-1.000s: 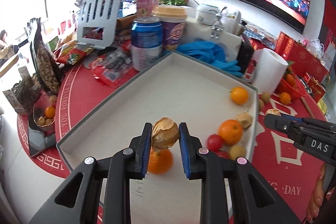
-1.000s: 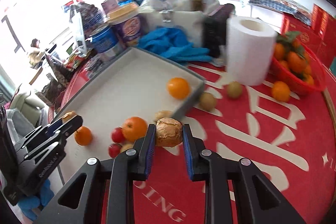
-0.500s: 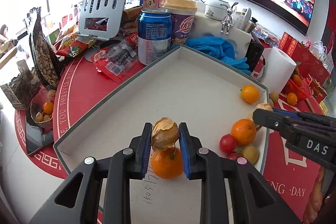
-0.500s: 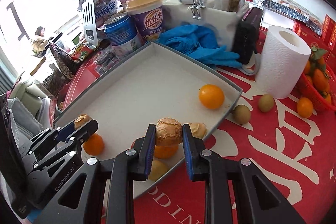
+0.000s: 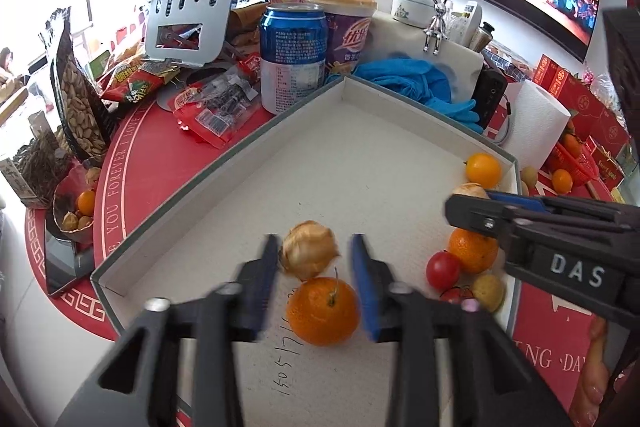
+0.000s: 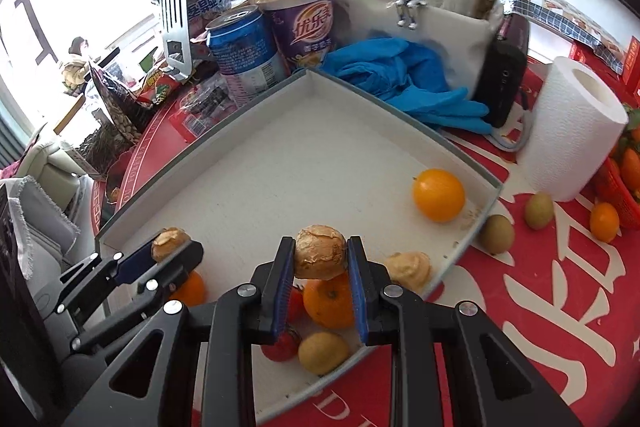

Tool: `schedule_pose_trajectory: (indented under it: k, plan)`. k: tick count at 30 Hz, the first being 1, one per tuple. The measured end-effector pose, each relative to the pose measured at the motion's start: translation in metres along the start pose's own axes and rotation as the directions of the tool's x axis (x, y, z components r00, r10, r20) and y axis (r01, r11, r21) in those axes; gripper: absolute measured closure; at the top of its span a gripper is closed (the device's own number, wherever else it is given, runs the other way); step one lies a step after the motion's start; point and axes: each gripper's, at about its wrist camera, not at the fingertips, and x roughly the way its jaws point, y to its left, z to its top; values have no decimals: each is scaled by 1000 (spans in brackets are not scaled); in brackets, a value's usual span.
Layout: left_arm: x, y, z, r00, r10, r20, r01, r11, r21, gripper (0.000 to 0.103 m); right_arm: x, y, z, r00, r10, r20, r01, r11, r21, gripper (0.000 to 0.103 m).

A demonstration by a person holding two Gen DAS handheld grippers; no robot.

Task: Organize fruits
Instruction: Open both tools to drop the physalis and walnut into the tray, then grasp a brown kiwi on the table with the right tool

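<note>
A shallow white tray (image 5: 224, 163) (image 6: 224, 131) lies on the red table. My left gripper (image 5: 316, 259) is open, its jaws blurred and apart; a papery husked fruit (image 5: 309, 254) sits free between them, above an orange (image 5: 322, 310). My right gripper (image 6: 320, 259) is shut on a second husked fruit (image 6: 320, 251) over the tray's near corner, above an orange (image 6: 329, 301), red tomatoes (image 6: 282, 345) and a yellow fruit (image 6: 323, 351). A third husked fruit (image 6: 409, 266) and a yellow-orange fruit (image 6: 439, 194) lie in the tray.
Two brown-green fruits (image 6: 496, 233) and a small orange (image 6: 604, 221) lie on the red cloth beside a paper roll (image 6: 572, 127). A blue can (image 5: 293, 57), purple cup (image 5: 348, 27), blue gloves (image 6: 400, 83) and snack packets (image 5: 208, 111) crowd the tray's far side.
My left gripper's jaws have sprung apart and let go of the husked fruit. My right gripper has moved over the tray's corner with its husked fruit still held.
</note>
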Motion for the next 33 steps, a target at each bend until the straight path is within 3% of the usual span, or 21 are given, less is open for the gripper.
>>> schedule_pose_trajectory:
  k: [1,2,3,4,9,12,15,16,19,26,29,32,33]
  plan:
    - [-1,0,-1,1000,2,2,-2,1000,-3,29,1,0,1,1000,1,-4,-1,1000,6,53]
    - [-2,0,-1,1000,6,10,-6,1000,-4,27,2,-1,2,1000,1,-3,-1,1000,14,22]
    - [-5,-1,-2,1000,10,19,-10,1000,-4,26,0,-2,3,1000,-1,9,1,1000,24,4]
    - [-7,-1,-1,1000,12,23,-12,1000,2,25,-5,-4,3,999,-12,36,10,999,35,2]
    - [-20,-6,2,999,3,44,-4,1000,14,24,-33,-32,6,995,-42,92,33,995,95,2]
    - [-27,-12,3,998,-8,59,7,1000,18,23,-46,-77,-1,989,-105,105,84,978,190,2]
    - [-29,-25,4,998,-38,52,36,999,27,23,-48,-132,-13,985,-156,68,124,932,340,2]
    - [-29,-28,4,998,-46,49,44,999,31,23,-47,-156,-19,986,-161,45,128,899,419,2]
    - [-29,-45,1,997,-72,42,69,995,68,23,-42,-193,-28,987,-160,20,127,846,517,2]
    - [-24,-72,-12,997,-77,5,75,986,148,23,-19,-190,-14,975,-220,14,188,863,468,2]
    - [-23,-75,-15,998,-68,-3,68,985,161,23,-11,-181,-2,969,-244,24,209,873,440,19]
    - [-22,-75,-16,998,-62,-7,62,985,161,23,-2,-176,11,963,-268,20,236,879,415,22]
    - [-22,-74,-17,998,-63,-8,63,985,158,23,1,-173,15,960,-279,17,249,882,399,32]
